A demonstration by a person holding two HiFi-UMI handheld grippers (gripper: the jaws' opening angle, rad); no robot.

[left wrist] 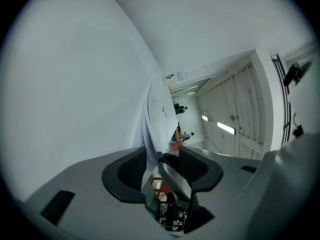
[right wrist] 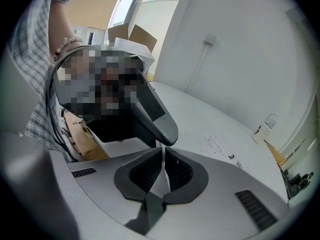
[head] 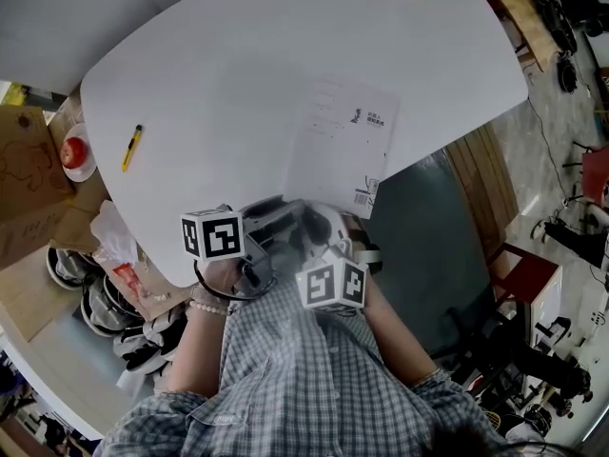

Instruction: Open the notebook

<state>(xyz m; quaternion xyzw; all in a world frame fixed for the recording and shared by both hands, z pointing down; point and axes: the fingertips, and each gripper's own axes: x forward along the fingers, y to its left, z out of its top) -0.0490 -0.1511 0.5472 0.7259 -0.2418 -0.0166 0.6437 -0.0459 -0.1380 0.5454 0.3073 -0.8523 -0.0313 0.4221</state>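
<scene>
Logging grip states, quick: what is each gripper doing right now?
Left gripper: open, a notebook sheet between its jaws, unclamped.
Right gripper: closed on the notebook's thin edge.

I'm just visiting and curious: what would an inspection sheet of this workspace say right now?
Surface: white rounded table.
Job's things: thin white notebook on the table, near edge at the grippers.
Clutter: yellow pen-like tool on the table; red apple by its left edge.
Grippers: left hand-held gripper open, a white sheet between its jaws; right hand-held gripper shut on the notebook's sheet.
Cables: black cable looped by the left wrist.
Surroundings: brown cardboard box, red chair.
</scene>
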